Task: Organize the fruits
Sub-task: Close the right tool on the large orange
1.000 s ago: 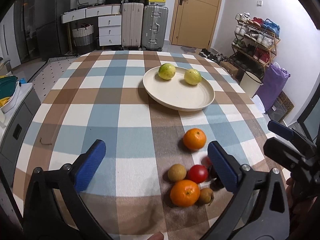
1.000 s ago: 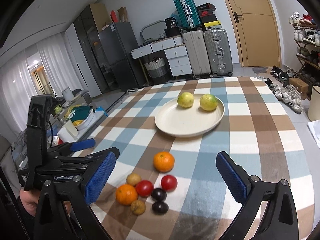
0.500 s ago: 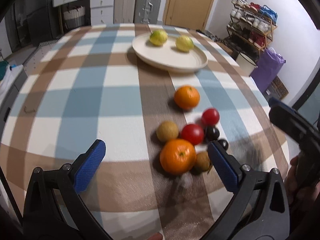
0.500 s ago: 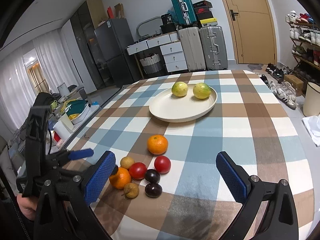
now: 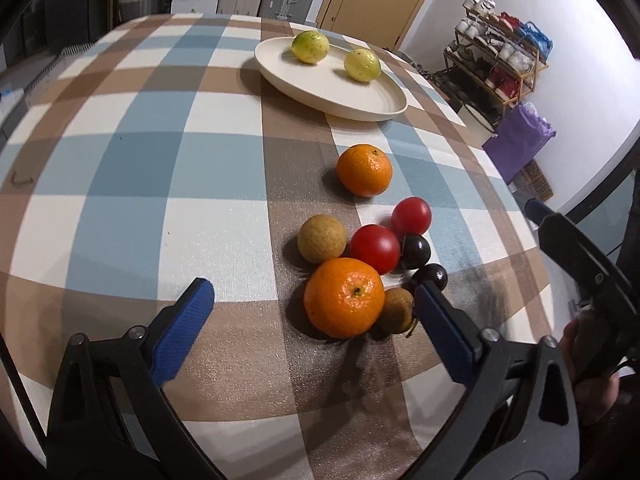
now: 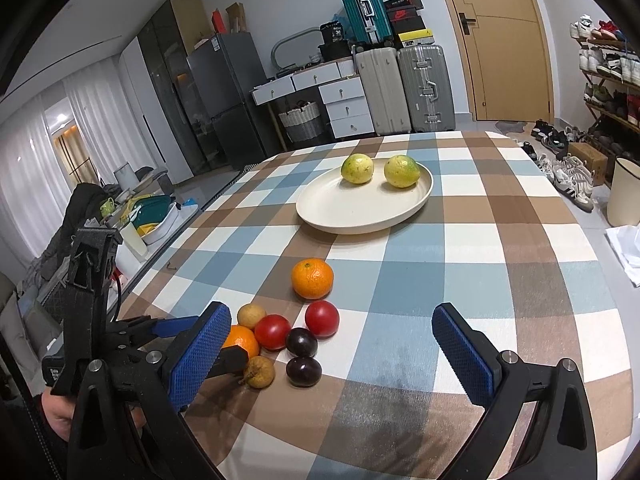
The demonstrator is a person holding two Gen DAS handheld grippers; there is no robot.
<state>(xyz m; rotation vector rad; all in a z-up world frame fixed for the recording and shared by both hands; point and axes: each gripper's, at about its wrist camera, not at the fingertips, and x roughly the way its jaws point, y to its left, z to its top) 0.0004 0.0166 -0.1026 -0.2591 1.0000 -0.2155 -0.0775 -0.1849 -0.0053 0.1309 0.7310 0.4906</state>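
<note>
A cream plate (image 5: 340, 92) (image 6: 352, 212) holds two yellow-green fruits (image 5: 310, 47) (image 5: 362, 65) at the far side of the checked table. Near the front lies a cluster: a near orange (image 5: 344, 298) (image 6: 242, 342), a far orange (image 5: 364, 170) (image 6: 312, 279), two red tomatoes (image 5: 376, 248) (image 5: 411, 216), two dark plums (image 5: 416, 251) (image 6: 303, 371) and two brown fruits (image 5: 321, 239) (image 5: 396, 311). My left gripper (image 5: 316, 334) is open, low over the table, its jaws on either side of the near orange. My right gripper (image 6: 332, 352) is open and empty, just right of the cluster.
The checked tablecloth (image 5: 140, 160) covers the table. Suitcases (image 6: 404, 88), a white drawer unit (image 6: 344, 100) and a door (image 6: 500, 36) stand behind. A shoe rack (image 5: 496, 68) and purple bag (image 5: 520, 140) are to the right, beyond the table's edge.
My left gripper has moved forward and down toward the fruit cluster, so the near orange now lies between its open jaws. My right gripper has shifted slightly closer to the cluster.
</note>
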